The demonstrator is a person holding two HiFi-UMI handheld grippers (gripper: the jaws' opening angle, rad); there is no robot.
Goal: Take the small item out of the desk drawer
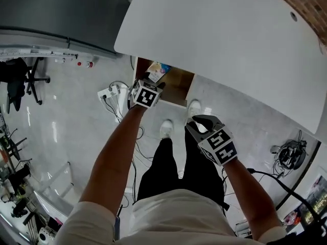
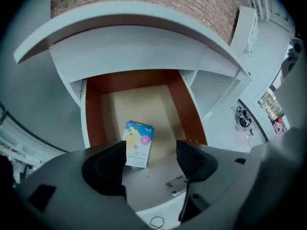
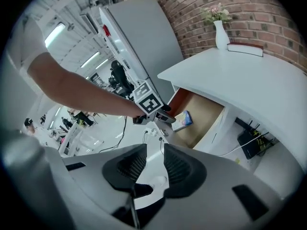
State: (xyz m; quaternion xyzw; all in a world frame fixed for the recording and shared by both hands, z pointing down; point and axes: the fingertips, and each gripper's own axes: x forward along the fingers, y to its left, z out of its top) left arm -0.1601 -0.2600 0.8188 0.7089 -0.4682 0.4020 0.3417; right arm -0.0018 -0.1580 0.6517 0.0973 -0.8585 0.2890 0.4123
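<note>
Print in blue and yellow, with a pink round mark, covers the small flat box [image 2: 139, 144] lying on the beige floor of the open brown-walled drawer [image 2: 188, 104], nearer its left wall than its right. The drawer stands pulled out from under the curved white surface [image 1: 230, 50].

The left gripper [image 2: 152, 157] hangs over the drawer, pointing steeply down. Its jaws are wide apart, with the box just beyond them and untouched. The right gripper [image 3: 154, 159] is off to the side above the floor, its jaws parted by a narrow gap with nothing between them.

I judge this to be the reach: the drawer is open and the box is not yet grasped. The next move calls for lowering the left gripper until its jaws straddle the box's narrow sides, then closing and lifting clear of the drawer walls.

Lettering on the box is too small to read. Both grippers carry cubes with black-and-white square markers, and no brand shows.
</note>
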